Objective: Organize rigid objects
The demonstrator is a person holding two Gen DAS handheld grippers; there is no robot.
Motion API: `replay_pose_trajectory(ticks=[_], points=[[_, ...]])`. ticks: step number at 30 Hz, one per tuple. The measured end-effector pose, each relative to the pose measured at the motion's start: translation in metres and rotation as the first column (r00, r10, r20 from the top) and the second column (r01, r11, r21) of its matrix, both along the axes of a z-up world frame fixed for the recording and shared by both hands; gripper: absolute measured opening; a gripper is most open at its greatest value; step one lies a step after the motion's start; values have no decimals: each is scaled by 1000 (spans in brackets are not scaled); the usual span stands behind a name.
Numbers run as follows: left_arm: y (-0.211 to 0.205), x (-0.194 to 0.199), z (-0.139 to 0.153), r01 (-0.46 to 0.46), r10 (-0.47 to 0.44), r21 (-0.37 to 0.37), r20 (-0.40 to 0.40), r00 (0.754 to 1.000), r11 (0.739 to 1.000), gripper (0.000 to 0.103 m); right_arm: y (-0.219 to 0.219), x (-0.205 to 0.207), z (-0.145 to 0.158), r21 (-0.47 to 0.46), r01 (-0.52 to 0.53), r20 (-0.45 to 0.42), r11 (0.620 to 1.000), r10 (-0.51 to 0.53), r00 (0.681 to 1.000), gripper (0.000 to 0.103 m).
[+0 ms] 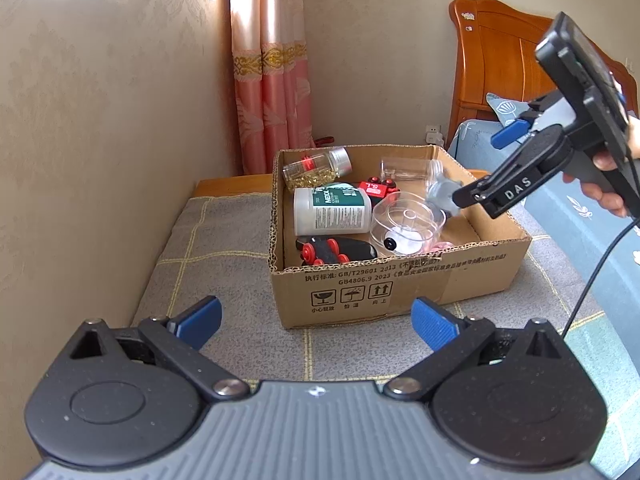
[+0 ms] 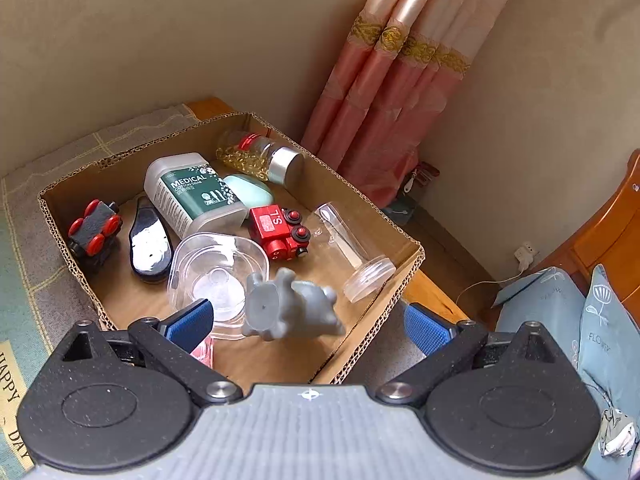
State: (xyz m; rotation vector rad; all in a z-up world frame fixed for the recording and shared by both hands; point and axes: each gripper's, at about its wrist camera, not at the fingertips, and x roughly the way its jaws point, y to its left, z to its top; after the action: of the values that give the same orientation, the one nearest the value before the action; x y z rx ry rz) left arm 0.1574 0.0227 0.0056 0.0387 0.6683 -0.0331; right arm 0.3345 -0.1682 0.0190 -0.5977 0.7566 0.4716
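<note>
The right gripper (image 2: 308,324) hung over the near corner of the cardboard box (image 2: 372,280), with its two blue pads spread as wide as they go. Nothing was held between them. A small grey toy animal (image 2: 296,304) was just in front of the pads, in the gap but not touching either one. It looked blurry, and it could not be told if it lay on the box floor or was in the air. Just past the left pad sat a clear plastic tub (image 2: 216,264). Further ahead of that gripper were a red toy engine (image 2: 278,232), a white tub of cotton swabs (image 2: 188,192) lying on its side, a mint green case (image 2: 248,196) and a glass jar of yellow beads (image 2: 260,156) with a silver lid. Off to the left were a black shiny thing (image 2: 150,240) and a grey toy car with red wheels (image 2: 94,228). To the right lay a clear tube (image 2: 348,248) on its side. The left gripper (image 1: 316,322) was open wide too, with nothing in it. It was held low over the grey checked mat (image 1: 224,240), and the box (image 1: 400,276) sat just ahead of its pads. Up and to its right, a hand (image 1: 604,176) held the other gripper (image 1: 480,196) over the far right side of the box.
</note>
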Motion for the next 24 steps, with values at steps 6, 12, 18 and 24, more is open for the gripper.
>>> replay_pose_trajectory(ticks=[6,12,18,24], points=[[-1,1,1,-15,15,7,6,1000,1000,101,-4,-17,1,48,98,-85,994,-93,992,103],[-1,1,4,-41,41,25,7,999,999,101,-10,-49,7,160,226,-201,961,-192,961,103],[-2,5,6,-70,71,35,-36,997,997,101,-12,-93,4,175,372,-207,912,-335,919,103],[-10,7,8,-75,81,57,-98,992,996,101,-19,-128,-2,232,495,-279,837,-431,858,103]])
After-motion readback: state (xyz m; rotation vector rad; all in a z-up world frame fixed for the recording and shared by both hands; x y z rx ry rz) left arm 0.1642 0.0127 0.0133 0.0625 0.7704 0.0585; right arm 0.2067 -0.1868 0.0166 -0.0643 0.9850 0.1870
